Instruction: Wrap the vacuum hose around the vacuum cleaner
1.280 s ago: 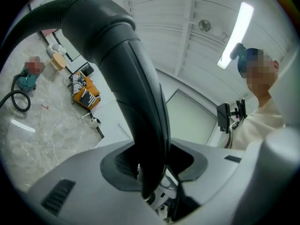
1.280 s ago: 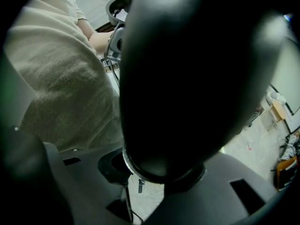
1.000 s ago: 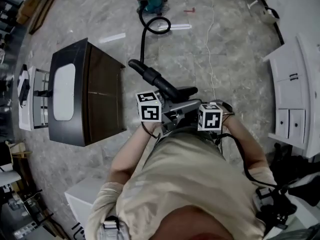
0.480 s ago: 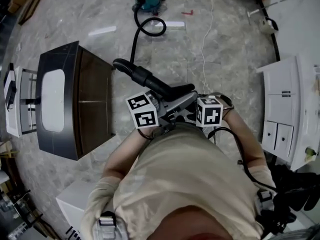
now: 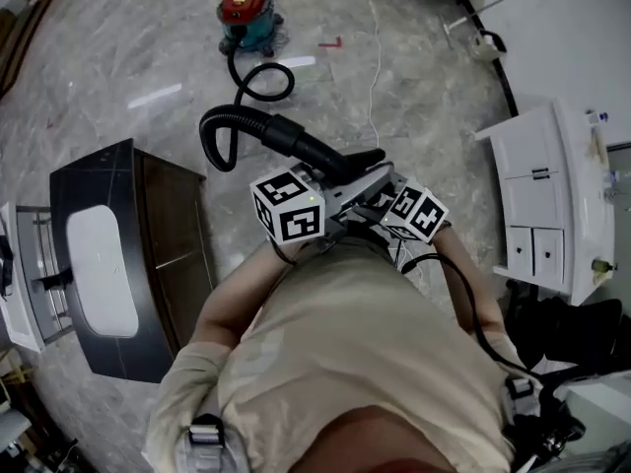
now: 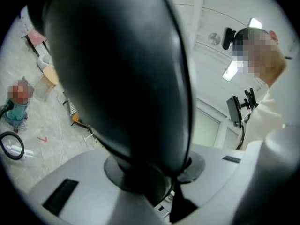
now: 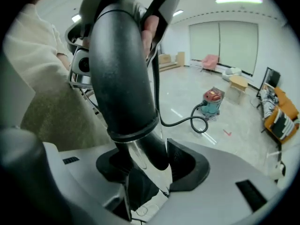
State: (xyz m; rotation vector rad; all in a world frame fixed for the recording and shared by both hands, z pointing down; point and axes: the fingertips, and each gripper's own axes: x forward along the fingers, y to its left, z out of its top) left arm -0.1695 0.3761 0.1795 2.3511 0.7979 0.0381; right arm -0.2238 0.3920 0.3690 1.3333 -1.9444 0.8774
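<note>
As left tool clamps hose, vacuum beyond

Looped black hose; upright red vac

**Around you: furniture and floor clutter**

On your left stands a dark cabinet with a white basin set in its top. On your right is a white cupboard with two small doors. The grey marble floor carries a thin white cord, a white strip and a small red mark. By the far windows you have a pink chair and an orange sofa.
</note>
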